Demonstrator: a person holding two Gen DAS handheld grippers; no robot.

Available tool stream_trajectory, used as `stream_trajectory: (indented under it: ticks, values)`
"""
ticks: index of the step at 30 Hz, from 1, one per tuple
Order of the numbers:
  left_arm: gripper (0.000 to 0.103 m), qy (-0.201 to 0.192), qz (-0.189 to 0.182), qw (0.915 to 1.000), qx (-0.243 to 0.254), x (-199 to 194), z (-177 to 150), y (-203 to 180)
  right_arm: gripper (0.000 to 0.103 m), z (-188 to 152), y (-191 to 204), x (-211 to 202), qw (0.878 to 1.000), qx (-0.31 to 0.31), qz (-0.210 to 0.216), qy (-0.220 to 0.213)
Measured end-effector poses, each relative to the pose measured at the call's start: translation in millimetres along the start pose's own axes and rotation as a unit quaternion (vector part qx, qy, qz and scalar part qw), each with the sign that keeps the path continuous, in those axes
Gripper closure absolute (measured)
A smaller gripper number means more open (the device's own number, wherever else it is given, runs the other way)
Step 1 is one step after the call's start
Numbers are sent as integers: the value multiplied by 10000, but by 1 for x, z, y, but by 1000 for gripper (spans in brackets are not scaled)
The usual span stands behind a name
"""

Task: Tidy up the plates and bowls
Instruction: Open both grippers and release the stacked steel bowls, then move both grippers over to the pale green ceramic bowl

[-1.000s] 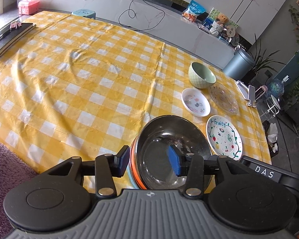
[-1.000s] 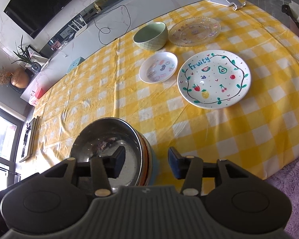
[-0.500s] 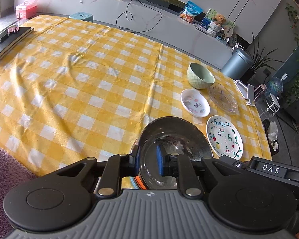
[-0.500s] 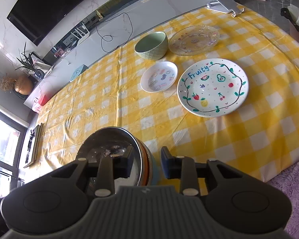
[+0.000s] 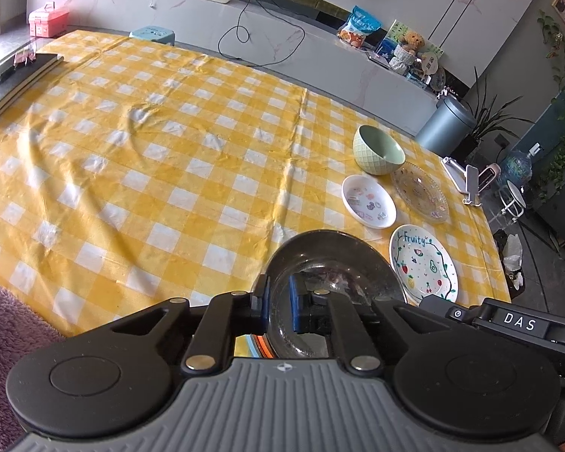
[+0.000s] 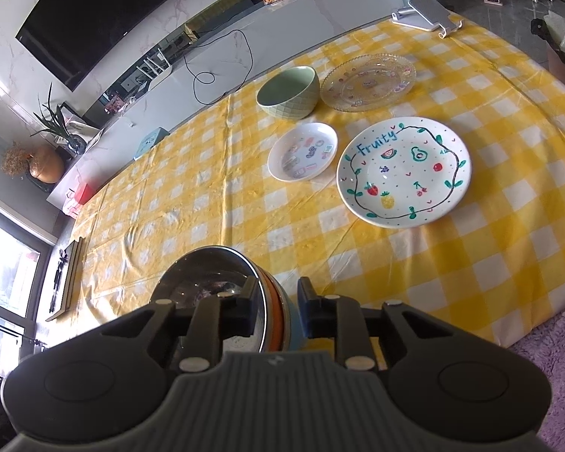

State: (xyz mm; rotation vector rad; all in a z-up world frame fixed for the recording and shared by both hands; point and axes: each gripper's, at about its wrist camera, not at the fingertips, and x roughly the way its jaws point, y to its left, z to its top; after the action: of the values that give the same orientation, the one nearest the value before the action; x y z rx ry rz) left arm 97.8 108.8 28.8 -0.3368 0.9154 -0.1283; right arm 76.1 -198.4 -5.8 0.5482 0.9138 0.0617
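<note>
Both tools are clamped on the bowl stack [image 5: 331, 275]: the left gripper [image 5: 278, 307] pinches its left rim, the right gripper [image 6: 277, 312] spans its right wall, jaws having just closed. The stack sits at the near table edge: a shiny steel bowl nested over orange and pale blue ones.

Judged partly done; four pieces beyond the stack lie loose:
- green bowl [image 6: 288, 92], faceted ceramic, farthest
- glass plate [image 6: 367, 83], clear, patterned, beside it
- small dish [image 6: 303, 150], white, glossy
- fruit plate [image 6: 403, 171], round, flat, nearest the stack
</note>
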Motion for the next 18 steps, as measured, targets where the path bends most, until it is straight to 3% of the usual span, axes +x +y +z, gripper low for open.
stream_trajectory:
  ticks: [2, 7, 18]
  values:
    - [84, -111, -29, 9999, 75, -5, 3, -2, 72, 0, 1, -3, 9999, -44, -49, -93]
    - [73, -323, -146, 9987, 374, -10, 12, -17, 63, 5, -1, -13, 9992, -99, -174, -351]
    - [53, -212, -263, 9940, 1036, 6, 32, -64, 42, 26, -18, -24, 9965, -119, -397, -731]
